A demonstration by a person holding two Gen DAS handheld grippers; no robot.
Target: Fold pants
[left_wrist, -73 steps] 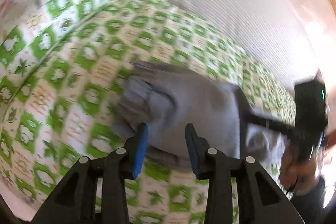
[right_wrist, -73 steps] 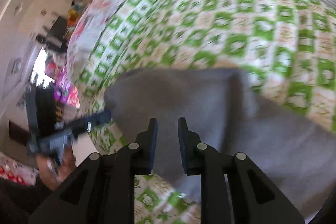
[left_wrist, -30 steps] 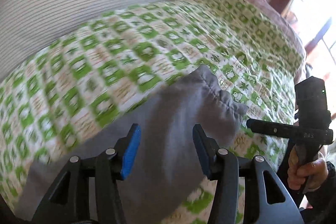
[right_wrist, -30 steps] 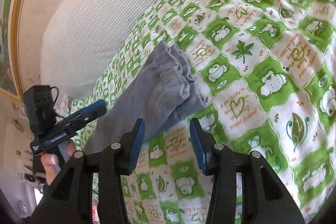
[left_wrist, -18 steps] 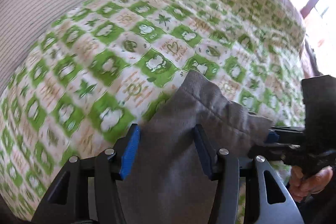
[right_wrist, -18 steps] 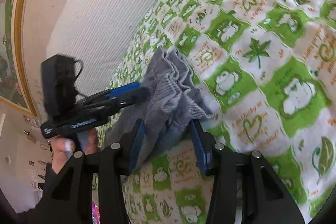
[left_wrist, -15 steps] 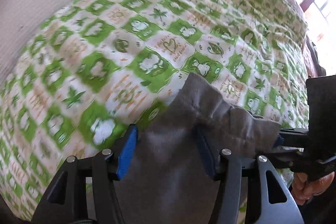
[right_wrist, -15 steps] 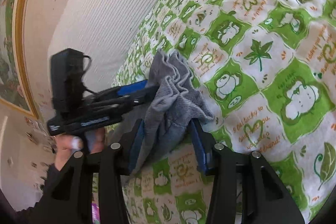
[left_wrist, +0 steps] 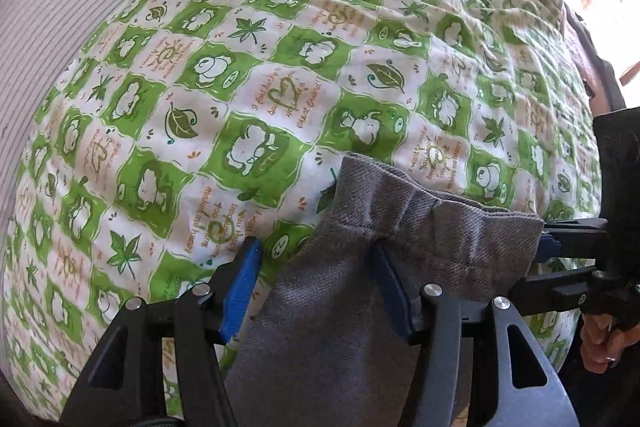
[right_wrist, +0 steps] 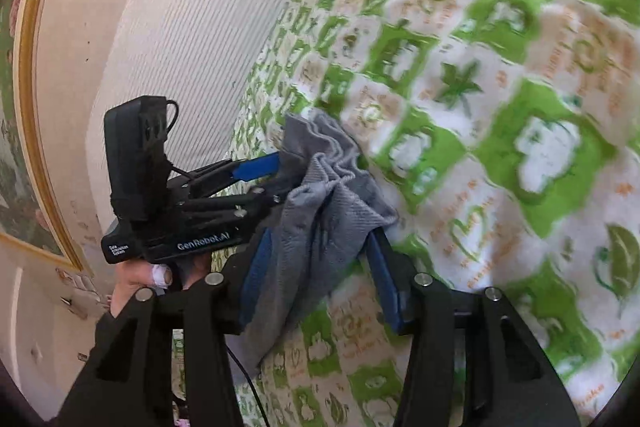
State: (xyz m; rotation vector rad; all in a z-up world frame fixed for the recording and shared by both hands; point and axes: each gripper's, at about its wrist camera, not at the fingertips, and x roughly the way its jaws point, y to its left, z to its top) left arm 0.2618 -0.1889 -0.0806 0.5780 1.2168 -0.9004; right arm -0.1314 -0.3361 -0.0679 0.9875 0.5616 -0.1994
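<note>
Left wrist view: grey twill pants (left_wrist: 400, 267) lie bunched on the green-and-white checked quilt (left_wrist: 280, 67), hem between the left gripper (left_wrist: 316, 287)'s part-open jaws. Right gripper (right_wrist: 316, 275)'s jaws are opening, fabric between them.

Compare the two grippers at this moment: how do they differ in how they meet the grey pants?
The left gripper straddles one hem corner of the grey twill pants, while the right gripper straddles the opposite, bunched corner. The left gripper's fingers stand apart around flat cloth; the right gripper's jaws are opening with crumpled cloth between them. Both have black frames and blue pads, and both work over the green-and-white patterned quilt.
</note>
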